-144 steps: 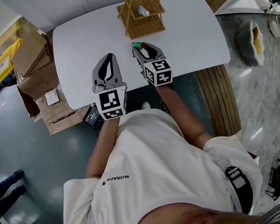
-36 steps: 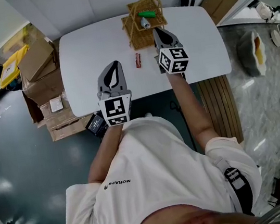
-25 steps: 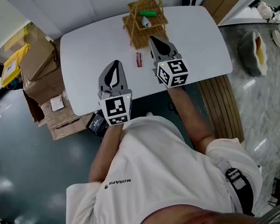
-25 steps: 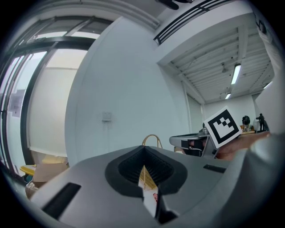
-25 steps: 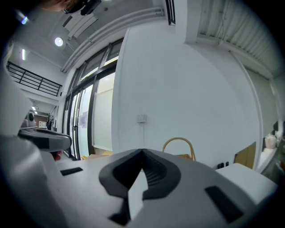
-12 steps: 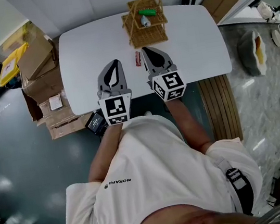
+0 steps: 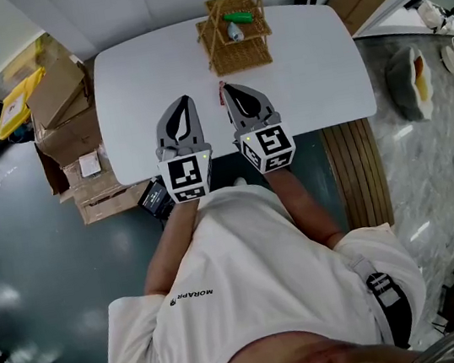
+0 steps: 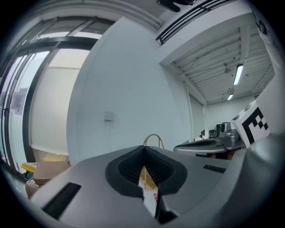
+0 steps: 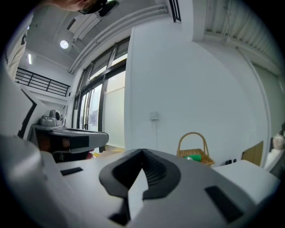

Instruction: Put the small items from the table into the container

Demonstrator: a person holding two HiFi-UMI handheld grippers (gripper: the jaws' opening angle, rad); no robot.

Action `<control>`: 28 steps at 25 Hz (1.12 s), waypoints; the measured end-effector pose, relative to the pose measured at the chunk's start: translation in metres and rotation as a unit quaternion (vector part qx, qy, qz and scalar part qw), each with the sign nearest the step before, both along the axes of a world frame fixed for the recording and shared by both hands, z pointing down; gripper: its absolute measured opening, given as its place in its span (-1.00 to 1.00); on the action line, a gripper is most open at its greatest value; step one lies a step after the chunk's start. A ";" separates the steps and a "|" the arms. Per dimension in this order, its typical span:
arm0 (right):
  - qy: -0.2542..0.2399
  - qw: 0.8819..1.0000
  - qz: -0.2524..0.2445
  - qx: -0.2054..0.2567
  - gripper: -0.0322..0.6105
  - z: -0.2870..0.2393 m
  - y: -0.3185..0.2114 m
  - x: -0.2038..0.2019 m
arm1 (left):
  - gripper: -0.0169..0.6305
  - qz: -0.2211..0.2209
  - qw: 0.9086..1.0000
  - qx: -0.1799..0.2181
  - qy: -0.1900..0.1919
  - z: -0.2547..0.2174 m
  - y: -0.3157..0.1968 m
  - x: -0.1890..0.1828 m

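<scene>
White worktop (image 7: 310,60) carries the red item (image 7: 221,97) just beside the right hand-held gripper (image 7: 227,88), shut and empty like the left hand-held gripper (image 7: 183,100), so closed jaws may knock it away.

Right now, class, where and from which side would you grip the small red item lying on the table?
Probably across the middle of the red item, coming down from above. It is slim and lies flat on the table, its length pointing roughly towards the basket, so the jaws should close on its long sides. The right tongs sit closest but are shut; open them first.
</scene>
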State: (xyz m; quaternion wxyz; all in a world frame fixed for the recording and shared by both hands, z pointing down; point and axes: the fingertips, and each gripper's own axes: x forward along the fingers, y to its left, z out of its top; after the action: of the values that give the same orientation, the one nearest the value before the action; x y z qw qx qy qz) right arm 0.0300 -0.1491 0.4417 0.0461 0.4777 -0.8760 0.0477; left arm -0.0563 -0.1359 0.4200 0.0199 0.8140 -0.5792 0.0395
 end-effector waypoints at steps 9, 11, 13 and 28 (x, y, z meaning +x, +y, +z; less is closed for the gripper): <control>0.012 1.000 0.001 -0.025 -0.86 0.028 0.002 -0.002 | -0.94 -0.002 1.000 -0.010 -0.007 0.008 0.002 0.001; 0.019 0.999 0.005 -0.037 -0.86 0.042 0.001 -0.001 | -0.94 -0.002 1.000 -0.013 -0.010 0.010 0.003 0.001; 0.026 0.998 0.010 -0.053 -0.86 0.058 0.000 0.001 | -0.94 -0.003 1.000 -0.016 -0.011 0.013 0.003 0.001; 0.061 0.981 0.039 -0.182 -0.65 0.192 -0.014 0.014 | -0.94 -0.010 0.999 -0.037 -0.022 0.030 0.002 -0.005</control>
State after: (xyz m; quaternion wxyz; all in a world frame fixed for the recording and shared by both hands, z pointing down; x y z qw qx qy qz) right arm 0.0443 -0.1630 0.6334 0.1839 0.4969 -0.8290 0.1789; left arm -0.0610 -0.1336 0.4499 0.0379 0.8060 -0.5854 0.0790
